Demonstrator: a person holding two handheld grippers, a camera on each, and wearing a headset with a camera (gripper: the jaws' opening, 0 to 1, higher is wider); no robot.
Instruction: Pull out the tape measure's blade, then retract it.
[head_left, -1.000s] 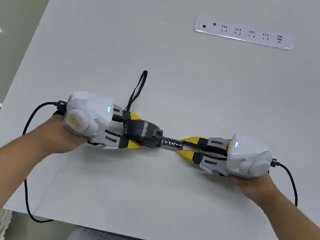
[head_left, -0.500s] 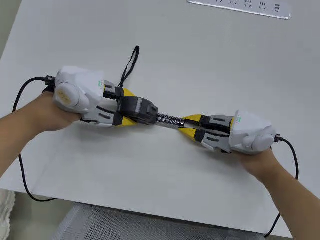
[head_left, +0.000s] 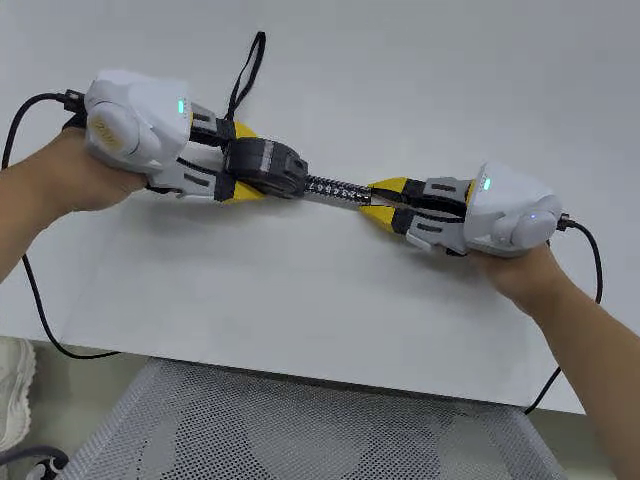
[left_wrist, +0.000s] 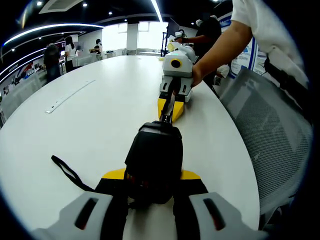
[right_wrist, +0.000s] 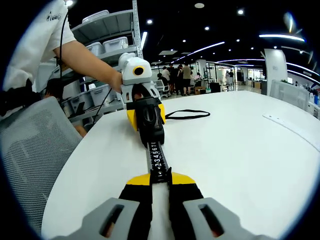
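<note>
Black and rigid, the tape measure case (head_left: 265, 166) is clamped in the left gripper (head_left: 243, 170); the right gripper (head_left: 382, 203) pinches the thin, probably springy blade (head_left: 335, 188) by its tip.

Blocked straight between left fingers (head_left: 240, 192) and right fingers (head_left: 380, 217) by case (head_left: 265, 166) and blade (head_left: 335, 188). Free over bare table (head_left: 420, 90) on the far side of both finger pairs, except for strap (head_left: 245, 70) just beyond the left fingers. Free on the near side up to the table edge, with chair (head_left: 300, 420) below it.
</note>
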